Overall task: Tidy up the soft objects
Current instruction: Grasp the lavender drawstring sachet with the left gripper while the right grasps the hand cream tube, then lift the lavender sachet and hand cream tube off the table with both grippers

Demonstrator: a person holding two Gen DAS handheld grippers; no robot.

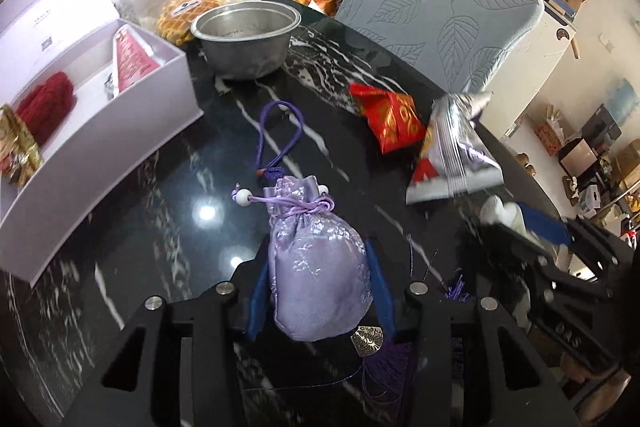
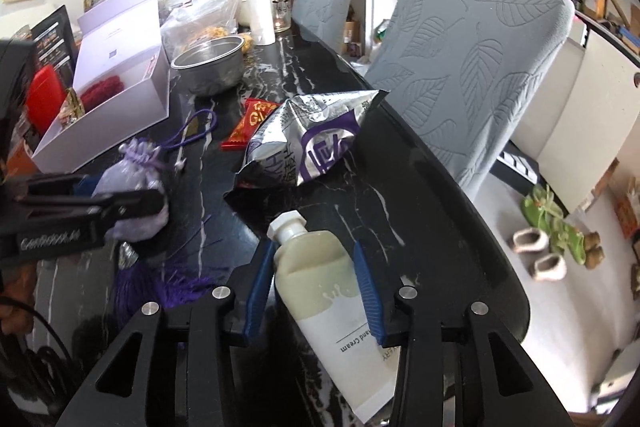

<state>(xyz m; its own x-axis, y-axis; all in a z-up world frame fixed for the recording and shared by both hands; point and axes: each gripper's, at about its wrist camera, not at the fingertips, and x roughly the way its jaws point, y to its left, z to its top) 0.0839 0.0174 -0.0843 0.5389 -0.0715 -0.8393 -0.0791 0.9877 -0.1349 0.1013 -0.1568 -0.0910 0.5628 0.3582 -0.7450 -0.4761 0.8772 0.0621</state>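
A lilac satin drawstring pouch (image 1: 312, 287) with purple cord and tassel lies on the black marble table (image 1: 160, 195). My left gripper (image 1: 316, 255) is shut on it, one blue pad pressing each side. In the right wrist view, a pale hand cream tube (image 2: 316, 291) with a white cap sits between the blue pads of my right gripper (image 2: 314, 251), which touch both its sides. The left gripper (image 2: 120, 203) and the pouch (image 2: 136, 183) appear at that view's left. A silver snack bag (image 1: 452, 155) and a red packet (image 1: 392, 119) lie beyond.
An open white box (image 1: 120, 139) at the left holds a red knitted item (image 1: 44, 107) and a gold-wrapped item. A metal bowl (image 1: 246, 39) stands behind it, with bags and cups further back. Two grey leaf-patterned chairs (image 1: 440, 11) line the table's far edge.
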